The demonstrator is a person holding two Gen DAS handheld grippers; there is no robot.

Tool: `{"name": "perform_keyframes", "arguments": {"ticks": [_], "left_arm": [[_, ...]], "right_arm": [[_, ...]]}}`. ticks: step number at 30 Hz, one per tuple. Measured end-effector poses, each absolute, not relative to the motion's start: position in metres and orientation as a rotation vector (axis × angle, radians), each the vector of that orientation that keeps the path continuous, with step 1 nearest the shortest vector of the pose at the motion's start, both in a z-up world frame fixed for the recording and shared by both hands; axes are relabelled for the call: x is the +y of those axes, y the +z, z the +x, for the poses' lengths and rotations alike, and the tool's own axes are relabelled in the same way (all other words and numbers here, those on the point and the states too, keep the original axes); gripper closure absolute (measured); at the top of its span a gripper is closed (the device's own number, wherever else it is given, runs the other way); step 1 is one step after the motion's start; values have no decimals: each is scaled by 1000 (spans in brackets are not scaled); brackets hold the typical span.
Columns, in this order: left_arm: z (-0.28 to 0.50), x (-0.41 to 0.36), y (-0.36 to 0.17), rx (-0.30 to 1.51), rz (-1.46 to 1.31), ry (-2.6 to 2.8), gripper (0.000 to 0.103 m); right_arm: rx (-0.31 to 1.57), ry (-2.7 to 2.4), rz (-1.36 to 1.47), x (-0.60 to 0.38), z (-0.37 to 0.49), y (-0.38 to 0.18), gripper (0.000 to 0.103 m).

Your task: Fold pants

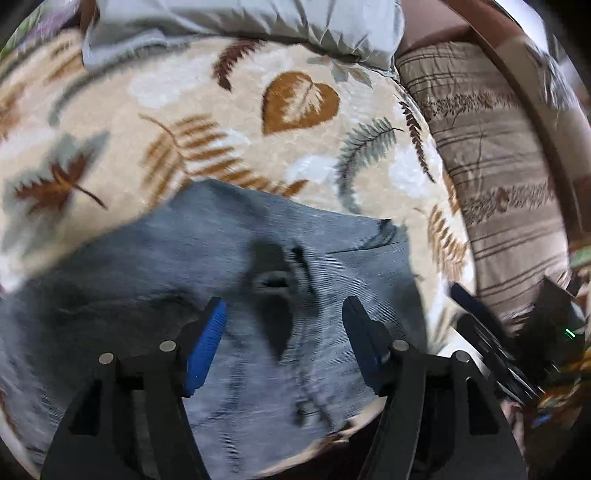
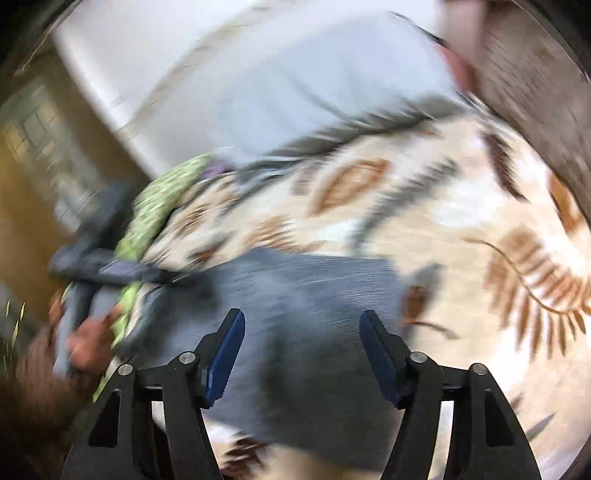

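Note:
Grey pants (image 1: 229,266) lie spread on a cream leaf-patterned blanket (image 1: 229,110). In the left wrist view my left gripper (image 1: 284,306) hovers over them, open and empty, blue pads wide apart. A dark fold or pocket opening (image 1: 273,280) lies just ahead of it. In the blurred right wrist view the pants (image 2: 303,306) lie below my right gripper (image 2: 303,319), which is open and empty. The other gripper (image 2: 107,266) and the hand (image 2: 88,343) that holds it show at the left.
A pale grey pillow (image 1: 240,22) lies at the blanket's far edge and shows in the right wrist view (image 2: 317,88). A striped brown cushion (image 1: 491,155) is at the right. A green patterned cloth (image 2: 159,206) lies at the blanket's left edge.

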State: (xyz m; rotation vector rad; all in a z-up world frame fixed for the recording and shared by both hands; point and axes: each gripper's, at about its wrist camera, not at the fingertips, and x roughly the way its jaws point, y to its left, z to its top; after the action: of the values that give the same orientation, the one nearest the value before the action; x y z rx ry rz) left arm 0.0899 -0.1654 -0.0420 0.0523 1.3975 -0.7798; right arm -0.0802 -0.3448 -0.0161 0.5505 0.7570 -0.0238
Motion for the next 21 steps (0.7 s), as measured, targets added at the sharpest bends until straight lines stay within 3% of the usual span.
{"name": "perform_keyframes", "arguments": {"ticks": [8, 10, 11, 13, 16, 21], "left_arm": [[91, -183, -81, 1549, -45, -695, 39], [88, -185, -82, 1553, -64, -711, 39], [86, -187, -82, 1552, -63, -715, 42], [81, -188, -74, 1517, -36, -705, 60], [74, -191, -74, 1460, 84, -609, 60], [62, -191, -88, 1418, 169, -565, 59]], "right_arm": [[847, -6, 745, -393, -33, -74, 41], [878, 19, 769, -396, -24, -86, 77], [893, 42, 766, -395, -20, -89, 80], [874, 50, 699, -391, -16, -77, 87], [846, 44, 540, -382, -12, -58, 88], [932, -9, 391, -375, -5, -79, 87]]}}
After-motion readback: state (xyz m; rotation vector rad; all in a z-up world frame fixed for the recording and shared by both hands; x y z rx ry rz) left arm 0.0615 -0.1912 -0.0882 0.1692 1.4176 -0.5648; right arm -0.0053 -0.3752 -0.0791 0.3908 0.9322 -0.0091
